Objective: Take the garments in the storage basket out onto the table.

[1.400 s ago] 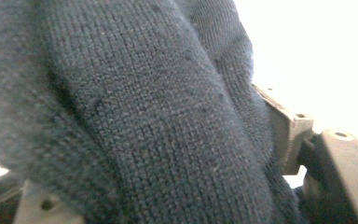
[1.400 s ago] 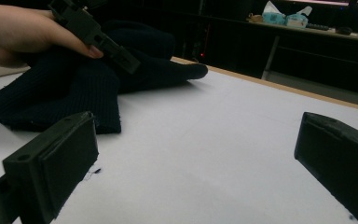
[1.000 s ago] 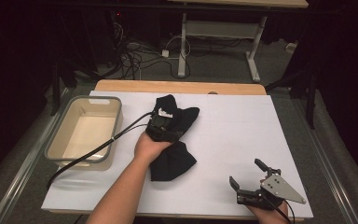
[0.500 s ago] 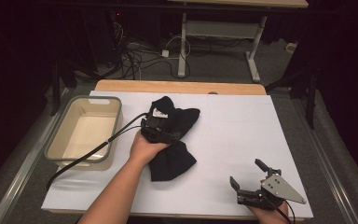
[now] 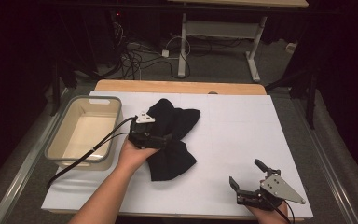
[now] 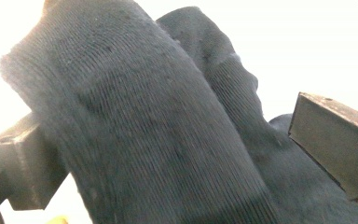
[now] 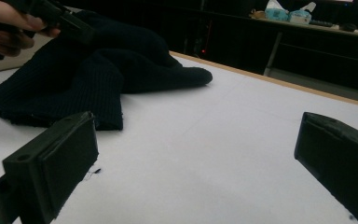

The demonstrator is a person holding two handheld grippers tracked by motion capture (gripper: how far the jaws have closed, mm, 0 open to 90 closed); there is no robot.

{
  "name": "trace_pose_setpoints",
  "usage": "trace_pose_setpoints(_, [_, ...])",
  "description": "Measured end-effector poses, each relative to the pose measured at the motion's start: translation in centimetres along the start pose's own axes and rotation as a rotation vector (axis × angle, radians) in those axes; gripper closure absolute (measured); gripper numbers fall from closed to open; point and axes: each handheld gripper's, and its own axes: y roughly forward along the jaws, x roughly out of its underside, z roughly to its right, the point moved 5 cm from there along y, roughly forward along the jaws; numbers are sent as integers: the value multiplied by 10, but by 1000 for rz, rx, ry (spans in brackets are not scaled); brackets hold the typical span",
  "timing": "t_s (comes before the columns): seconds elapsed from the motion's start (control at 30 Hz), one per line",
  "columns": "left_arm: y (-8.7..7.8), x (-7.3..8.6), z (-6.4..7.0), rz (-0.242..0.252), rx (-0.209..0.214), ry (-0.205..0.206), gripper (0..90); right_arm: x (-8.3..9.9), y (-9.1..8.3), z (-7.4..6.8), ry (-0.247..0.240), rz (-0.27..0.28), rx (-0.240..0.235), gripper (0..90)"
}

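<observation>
Left gripper [image 5: 164, 138]: at the left-centre of the sheet, jaws spread wide with a thick fold of the dark cloth lying between them — touching the near jaw, short of the far one; not clamped.
Left hand [image 5: 133, 154]: wrapped around the gripper body, forearm coming up from the bottom edge.
Cable [image 5: 98, 147]: trailing from the left gripper across the corner of the tub.
Right gripper [image 5: 248, 178]: low at the right of the sheet, jaws wide apart, nothing between them but bare white surface; grey three-cornered plate on top.
Black cloth [image 5: 170, 140]: dark knit garment, crumpled near the middle of the sheet, one lobe pointing toward the far edge, another spread flat toward the near side.
Cloth, left gripper view [image 6: 140, 121]: fine ribbed knit visible close up, slightly fuzzy, rolled into a thick ridge — detail lost from above.
Cloth, right gripper view [image 7: 74, 79]: seen low and side-on, ribbing on the flat lobe, raised hump behind it, well apart from the right jaws.
White sheet [image 5: 242, 135]: covering the tabletop, wooden edge showing at the far side.
Tub [image 5: 56, 144]: pale rectangular basin with a grey rim, left of the cloth, empty inside.
</observation>
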Motion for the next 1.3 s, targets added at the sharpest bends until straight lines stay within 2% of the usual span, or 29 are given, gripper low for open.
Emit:
trace_pose_setpoints(0.1, [-9,10,4,12,1,23,0,0,0,-1,-2,-1,-2,2])
trace_pose_setpoints(0.17, [-16,16,8,18,17,30,0,0,0,-2,-1,-1,-6,2])
trace_pose_setpoints(0.23, [-26,22,15,41,39,28,0,0,0,-2,-3,0,-6,2])
trace_pose_setpoints(0.27, [-36,27,21,67,47,46,0,0,0,-2,-1,1,-7,2])
trace_pose_setpoints(0.33, [-41,31,24,79,54,52,0,0,0,-3,2,1,-7,2])
trace_pose_setpoints(0.43, [-52,41,32,88,81,61,0,0,1,-4,10,0,-9,2])
trace_pose_setpoints(0.57, [-64,57,37,92,82,75,0,-1,2,-6,7,-1,-15,2])
trace_pose_setpoints(0.67, [-72,69,39,105,92,56,0,-1,4,-10,3,-6,-22,2])
trace_pose_setpoints(0.87, [-79,95,37,116,79,20,0,0,6,-14,-3,-16,-34,2])
trace_pose_setpoints(0.93, [-82,101,34,120,71,10,0,0,10,-18,-7,-23,-44,2])
trace_pose_setpoints(1.0, [-84,107,31,112,81,-20,0,0,11,-20,-9,-24,-50,2])
trace_pose_setpoints(1.1, [-86,113,26,110,67,-26,0,-1,17,-23,-6,-26,-63,2])
trace_pose_setpoints(1.2, [-90,119,23,106,51,-40,0,-3,25,-28,-5,-27,-84,2])
trace_pose_setpoints(1.27, [-92,122,21,99,33,-33,0,-6,36,-37,0,-29,-119,2])
trace_pose_setpoints(1.3, [-92,124,20,100,38,-44,0,-6,40,-40,2,-33,-132,2])
